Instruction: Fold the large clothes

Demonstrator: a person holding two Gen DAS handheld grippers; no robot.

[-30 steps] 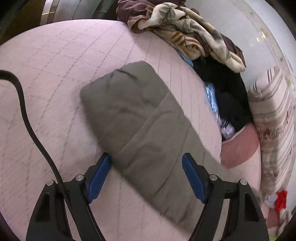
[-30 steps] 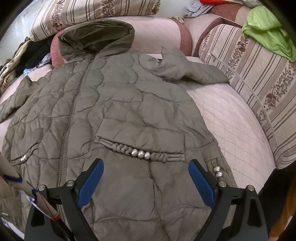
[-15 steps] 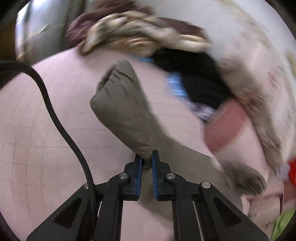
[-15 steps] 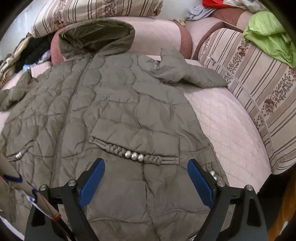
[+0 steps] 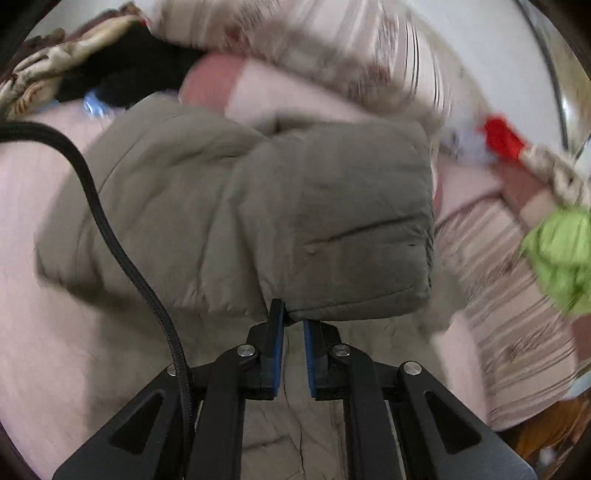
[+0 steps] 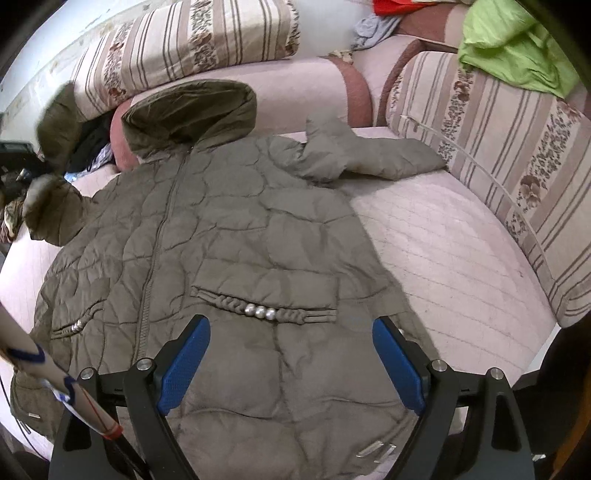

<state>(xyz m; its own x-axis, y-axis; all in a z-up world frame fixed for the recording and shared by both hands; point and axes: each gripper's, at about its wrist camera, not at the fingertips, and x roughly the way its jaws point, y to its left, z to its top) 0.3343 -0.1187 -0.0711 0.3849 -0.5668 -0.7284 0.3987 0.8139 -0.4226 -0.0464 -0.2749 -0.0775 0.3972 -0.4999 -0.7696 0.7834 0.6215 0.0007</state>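
Observation:
An olive quilted hooded coat (image 6: 236, 236) lies front up on the pink sofa seat (image 6: 443, 243), hood toward the backrest. My left gripper (image 5: 291, 317) is shut on the coat's left sleeve (image 5: 295, 206) and holds it lifted off the seat; the raised sleeve also shows in the right wrist view (image 6: 59, 118) at the far left. My right gripper (image 6: 291, 354) is open and empty, hovering over the coat's lower front, near the pocket trimmed with three pearl beads (image 6: 260, 312). The right sleeve (image 6: 369, 155) lies spread on the seat.
Striped cushions (image 6: 498, 147) line the sofa back and right side. A green garment (image 6: 517, 48) and a red one (image 6: 391, 5) lie on top of them. A heap of dark and patterned clothes (image 5: 74, 74) sits at the left end.
My left gripper closed on the left sleeve and lifted it, swinging toward the coat's body. My right gripper stayed open and drifted only slightly.

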